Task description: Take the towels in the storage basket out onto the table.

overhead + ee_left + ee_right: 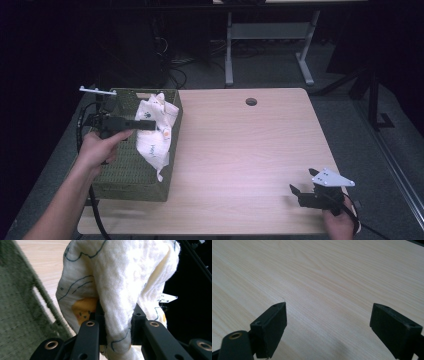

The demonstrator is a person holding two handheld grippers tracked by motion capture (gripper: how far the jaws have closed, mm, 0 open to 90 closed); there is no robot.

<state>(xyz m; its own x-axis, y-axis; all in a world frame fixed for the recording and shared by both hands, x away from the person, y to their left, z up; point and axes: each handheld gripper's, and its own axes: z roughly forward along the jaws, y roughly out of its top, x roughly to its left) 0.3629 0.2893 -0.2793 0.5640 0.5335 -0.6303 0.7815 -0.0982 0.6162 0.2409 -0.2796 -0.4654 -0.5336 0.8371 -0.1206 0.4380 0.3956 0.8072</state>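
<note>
A white cloth (pixel 156 131) printed with blue lines and yellow figures hangs over the right rim of an olive-green fabric basket (pixel 131 170) at the table's left. My left gripper (pixel 149 124) is shut on the cloth, holding it above the basket. In the left gripper view the cloth (pixel 120 287) is pinched between the two black jaws, with the gripper (pixel 117 325) closed on a thick fold. My right gripper (pixel 303 189) rests low near the table's front right corner, open, with bare wood between its jaws (pixel 328 325).
The light wooden table (pixel 250 150) has a round cable hole (pixel 251 101) near its far edge. Behind the table stands a white desk frame (pixel 270 45) on a dark floor. A cable trails from the left gripper down past the basket.
</note>
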